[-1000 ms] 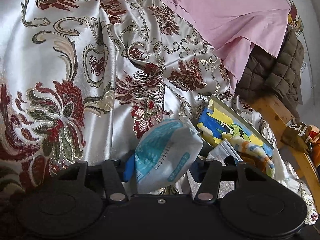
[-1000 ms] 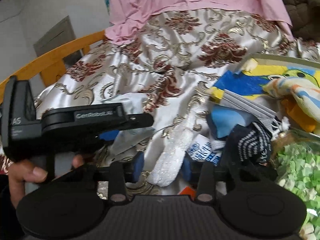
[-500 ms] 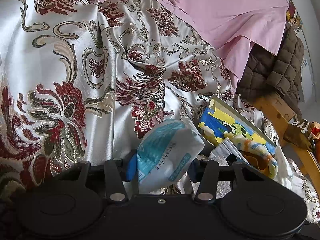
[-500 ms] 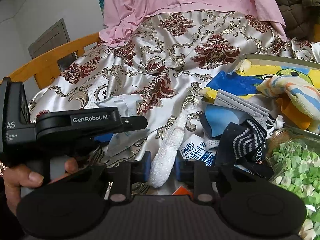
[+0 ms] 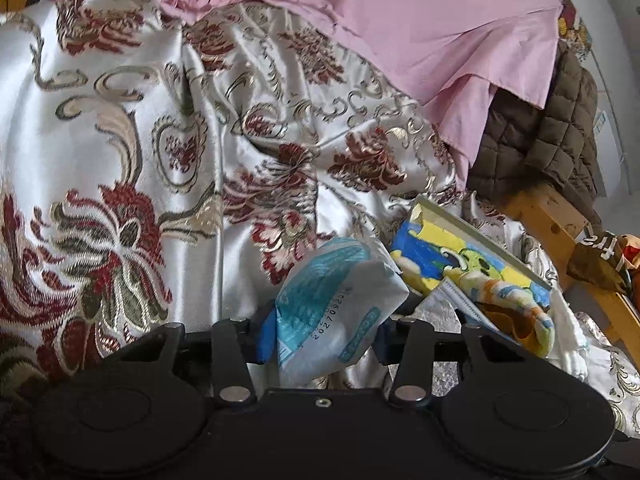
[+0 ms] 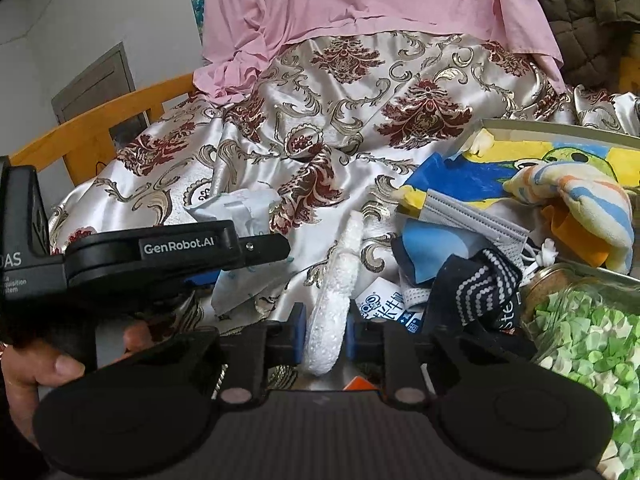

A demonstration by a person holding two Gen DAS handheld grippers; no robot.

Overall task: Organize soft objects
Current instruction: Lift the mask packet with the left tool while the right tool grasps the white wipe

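The big flowered satin cover (image 6: 360,128) carries everything. The change: the right gripper (image 6: 325,330) was standing wide around the white fuzzy sock (image 6: 334,312) near the cover's near edge; now its jaws are closing, pads pinching it. The left gripper (image 5: 326,334) squeezes in tighter on the tissue pack (image 5: 336,312), jaws closing too. Both soft bits look ready to lift.

Right gripper (image 6: 323,330) closing, blue pads pressing on a white fuzzy sock (image 6: 334,304) lying on the silver floral satin cloth (image 6: 360,120). Left gripper (image 6: 224,276) at left, held by a hand (image 6: 48,364). Just right: grey pleated face mask (image 6: 472,216), black dotted sock (image 6: 476,284).
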